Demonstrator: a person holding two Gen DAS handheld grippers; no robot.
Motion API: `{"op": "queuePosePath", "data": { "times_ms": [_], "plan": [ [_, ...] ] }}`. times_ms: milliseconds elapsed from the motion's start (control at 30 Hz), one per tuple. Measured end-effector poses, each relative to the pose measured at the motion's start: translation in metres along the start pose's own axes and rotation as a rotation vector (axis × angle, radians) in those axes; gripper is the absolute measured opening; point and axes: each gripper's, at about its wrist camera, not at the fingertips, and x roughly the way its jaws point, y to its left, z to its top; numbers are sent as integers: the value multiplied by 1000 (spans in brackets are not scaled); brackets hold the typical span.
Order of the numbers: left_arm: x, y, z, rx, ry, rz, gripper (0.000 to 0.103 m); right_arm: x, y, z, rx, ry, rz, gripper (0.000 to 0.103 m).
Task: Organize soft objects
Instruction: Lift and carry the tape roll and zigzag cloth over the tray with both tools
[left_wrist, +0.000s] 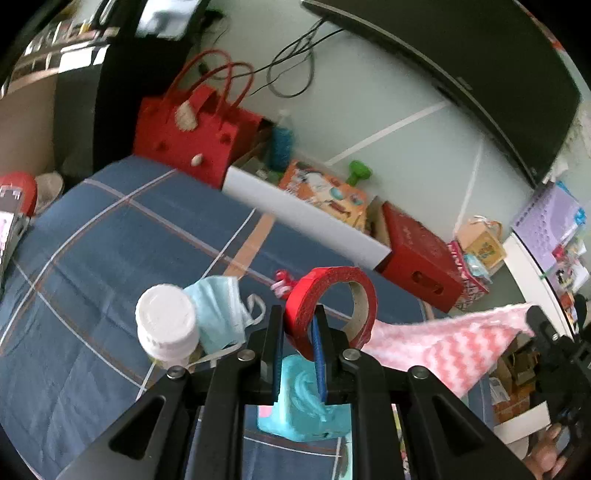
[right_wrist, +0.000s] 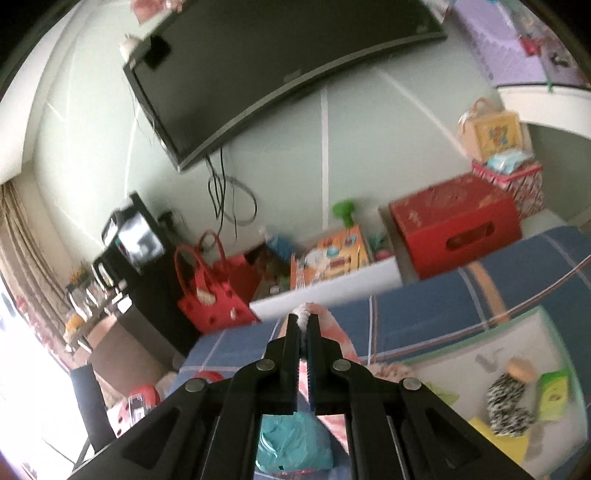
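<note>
Right claw (right_wrist: 304, 320), jaws pinched together on a corner of the pink-and-white zigzag cloth (left_wrist: 448, 349), holds it clear above the blue plaid bed (left_wrist: 122, 236); in the left wrist view the cloth stretches toward 3 o'clock. Left claw (left_wrist: 300, 321), jaws narrow, grips the red tape roll (left_wrist: 328, 306) by its wall, upright. A teal packet (left_wrist: 303, 402) lies below both claws. At 9 o'clock from the roll stand a white-capped bottle (left_wrist: 166, 325) and a blue face mask (left_wrist: 221, 314). A red felt bag (left_wrist: 192, 136) stands beyond the bed at 11 o'clock.

Home bedroom: checked bedspread (left_wrist: 110, 236), wall-mounted television (right_wrist: 280, 74).
</note>
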Motion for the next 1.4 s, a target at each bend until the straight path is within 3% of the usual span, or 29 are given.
{"op": "queuePosePath", "data": {
  "times_ms": [267,600,767,967,1133,1400],
  "plan": [
    [-4,-45,-6,114,-7,-62,15,-67,-26,22,24,-172,-86,3],
    [32,-126,-43,318,86,-133,15,-89,-78,30,60,-204,-274,3],
    [65,-149,-64,377,150,-125,15,-64,-107,22,86,-108,-329,3],
    [99,-157,-84,418,222,-97,15,-17,-138,-1,137,75,-369,3],
    [116,-161,-94,442,249,-93,15,12,-153,-21,134,204,-445,3],
    [137,-160,-104,453,300,-73,15,42,-175,-48,188,381,-484,4]
  ]
}}
